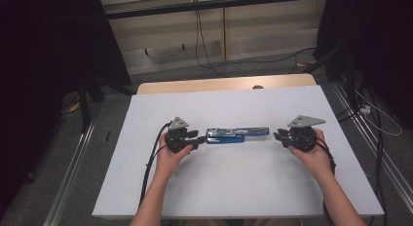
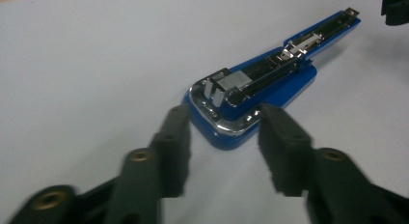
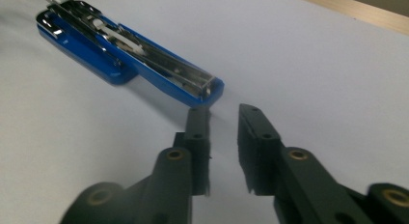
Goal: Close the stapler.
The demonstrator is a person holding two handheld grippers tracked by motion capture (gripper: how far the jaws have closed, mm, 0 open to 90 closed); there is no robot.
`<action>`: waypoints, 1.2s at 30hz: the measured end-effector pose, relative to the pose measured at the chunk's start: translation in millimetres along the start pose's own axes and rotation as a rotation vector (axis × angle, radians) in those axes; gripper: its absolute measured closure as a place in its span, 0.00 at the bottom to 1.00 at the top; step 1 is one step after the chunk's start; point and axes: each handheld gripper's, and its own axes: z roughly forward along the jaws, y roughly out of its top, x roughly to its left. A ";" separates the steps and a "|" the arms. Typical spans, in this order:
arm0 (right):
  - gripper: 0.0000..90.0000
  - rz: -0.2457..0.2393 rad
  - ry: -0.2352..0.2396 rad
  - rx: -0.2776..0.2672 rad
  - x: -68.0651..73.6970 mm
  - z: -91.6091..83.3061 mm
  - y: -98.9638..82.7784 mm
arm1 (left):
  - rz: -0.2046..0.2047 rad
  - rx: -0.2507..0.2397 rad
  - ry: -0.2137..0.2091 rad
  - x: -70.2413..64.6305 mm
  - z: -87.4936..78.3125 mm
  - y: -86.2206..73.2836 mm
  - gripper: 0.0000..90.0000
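A blue stapler (image 1: 237,134), swung open with its chrome magazine showing, lies flat in the middle of the white sheet. In the left gripper view its rounded hinge end (image 2: 222,122) sits between the two black fingertips, whose pads touch its sides; my left gripper (image 2: 225,113) is shut on that end. My left gripper (image 1: 200,139) reaches the stapler from the left. My right gripper (image 1: 277,136) points at the stapler's far tip from the right. Its jaws (image 3: 223,109) stand a narrow gap apart with nothing between them, just short of the stapler's tip (image 3: 207,89).
The white sheet (image 1: 243,187) covers a wooden table (image 1: 195,84) whose far edge shows beyond it. Black cables trail from both grippers over the near edge. Metal rails and floor cables lie at both sides of the table.
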 end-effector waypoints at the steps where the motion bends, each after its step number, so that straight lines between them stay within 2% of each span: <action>1: 0.91 -0.005 0.005 0.007 0.2 0.7 -0.9 | 0.014 0.005 0.004 -0.8 1.9 0.1 0.74; 3: 0.97 -0.010 0.000 0.021 0.2 3.0 -2.2 | 0.021 -0.001 0.013 -2.2 5.7 0.0 0.85; 5: 1.00 -0.020 0.009 0.029 0.7 5.3 -2.6 | 0.027 0.001 0.002 -2.2 8.7 -0.4 0.93; 6: 1.00 -0.016 0.010 0.031 1.0 6.5 -2.5 | 0.041 0.012 0.006 -2.1 9.9 -0.5 0.95; 9: 1.00 -0.018 0.012 0.050 1.6 11.9 -1.5 | 0.040 0.009 0.010 -2.2 15.0 -2.3 1.00; 14: 1.00 -0.031 0.013 0.078 2.4 20.8 -1.2 | 0.038 0.016 0.007 -4.0 21.8 -3.3 1.00; 15: 1.00 -0.028 0.012 0.085 2.4 22.1 -1.3 | 0.052 0.013 0.014 -3.5 22.5 -3.1 1.00; 17: 1.00 -0.034 0.008 0.091 2.3 24.2 -1.3 | 0.037 0.006 0.010 -4.3 23.9 -3.2 1.00; 18: 1.00 -0.028 0.012 0.089 2.0 25.2 -1.5 | 0.056 0.007 0.019 -3.6 23.8 -2.7 1.00; 20: 1.00 -0.025 0.014 0.093 1.7 26.9 -1.5 | 0.042 0.003 0.009 -4.4 24.5 -3.2 1.00; 23: 1.00 -0.025 0.017 0.104 1.6 29.7 -2.0 | 0.049 0.003 0.002 -5.4 25.0 -3.2 1.00; 27: 1.00 -0.030 0.015 0.101 1.9 32.5 -1.0 | 0.066 0.004 0.013 -5.9 25.4 -3.1 1.00; 35: 1.00 -0.033 0.028 0.103 3.9 36.9 -0.3 | 0.073 -0.003 0.010 -6.7 26.4 -3.4 1.00; 36: 1.00 -0.035 0.030 0.099 4.3 37.1 0.2 | 0.062 -0.006 0.000 -7.3 27.1 -3.7 1.00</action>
